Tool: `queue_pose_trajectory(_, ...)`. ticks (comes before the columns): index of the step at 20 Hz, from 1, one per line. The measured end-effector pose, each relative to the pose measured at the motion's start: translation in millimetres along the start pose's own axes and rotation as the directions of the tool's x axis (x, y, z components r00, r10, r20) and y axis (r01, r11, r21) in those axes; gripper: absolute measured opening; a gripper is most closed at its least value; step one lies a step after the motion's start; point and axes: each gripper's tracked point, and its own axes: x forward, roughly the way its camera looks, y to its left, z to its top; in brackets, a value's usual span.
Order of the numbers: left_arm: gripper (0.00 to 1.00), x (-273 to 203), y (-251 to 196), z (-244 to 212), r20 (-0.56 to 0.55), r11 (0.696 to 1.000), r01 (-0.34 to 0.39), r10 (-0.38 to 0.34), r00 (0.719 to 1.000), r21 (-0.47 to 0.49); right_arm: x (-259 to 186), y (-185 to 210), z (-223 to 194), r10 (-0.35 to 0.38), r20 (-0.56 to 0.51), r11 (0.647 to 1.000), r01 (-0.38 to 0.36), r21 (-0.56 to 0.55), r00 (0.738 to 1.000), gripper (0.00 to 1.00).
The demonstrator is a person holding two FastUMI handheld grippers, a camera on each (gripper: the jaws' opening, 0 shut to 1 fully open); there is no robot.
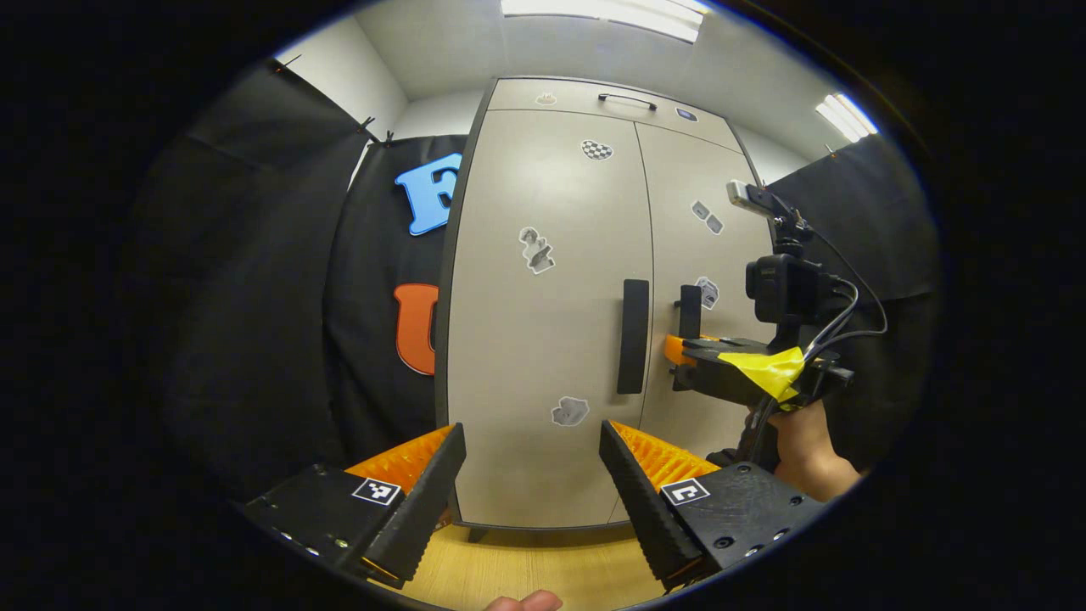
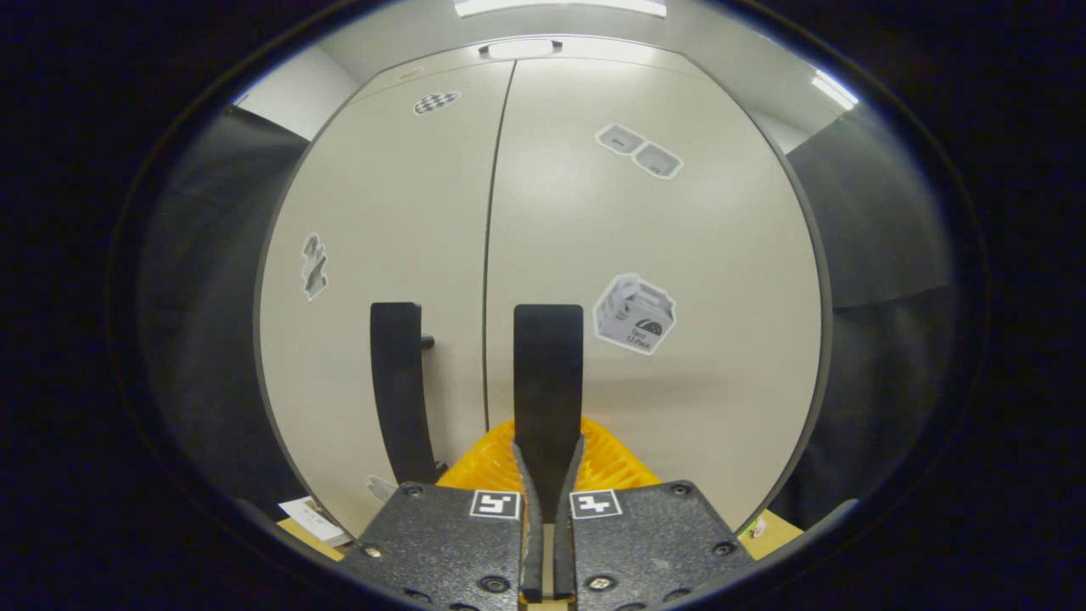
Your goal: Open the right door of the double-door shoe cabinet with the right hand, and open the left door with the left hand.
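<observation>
The beige double-door shoe cabinet (image 1: 543, 280) stands ahead with both doors closed. In the left gripper view, my left gripper (image 1: 533, 462) is open and held low in front of the left door, short of its black vertical handle (image 1: 632, 335). Farther right, a hand (image 1: 806, 450) holds my right gripper (image 1: 681, 350) against the right door's handle (image 1: 690, 310). In the right gripper view, my right gripper (image 2: 548, 443) is shut on the right door's handle (image 2: 548, 365), whose lower end sits between the fingers. The left door's handle (image 2: 397, 382) stands just to its left.
Black cloth walls (image 1: 254, 322) flank the cabinet on both sides. A drawer with a black handle (image 1: 626, 99) tops the cabinet. Light wooden floor (image 1: 526, 568) lies below it. Stickers (image 2: 635, 314) dot both doors. A fingertip (image 1: 526, 602) shows at the bottom edge.
</observation>
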Motion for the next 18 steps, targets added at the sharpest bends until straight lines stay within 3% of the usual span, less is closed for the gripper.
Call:
queue_pose_trajectory(5, 0.95, -3.2, 0.3, 2.7, 0.003, 1.0, 0.001, -0.001, 1.0, 0.001, -10.3, 0.3, 0.1, 0.026, -0.016, 1.0, -0.026, 0.009, 1.0, 0.08)
queue_pose_trajectory(12, 0.95, -4.6, -11.1, 7.9, 0.012, 1.0, 0.009, -0.009, 1.0, -0.004, -83.6, -19.4, 0.7, 0.133, -0.011, 0.991, -0.133, 0.019, 0.991, 0.08)
queue_pose_trajectory(18, 0.95, -2.4, -26.7, 16.7, 0.028, 1.0, 0.022, -0.022, 0.999, -0.001, -113.0, -35.3, -0.4, 0.171, -0.022, 0.985, -0.171, -0.006, 0.985, 0.08)
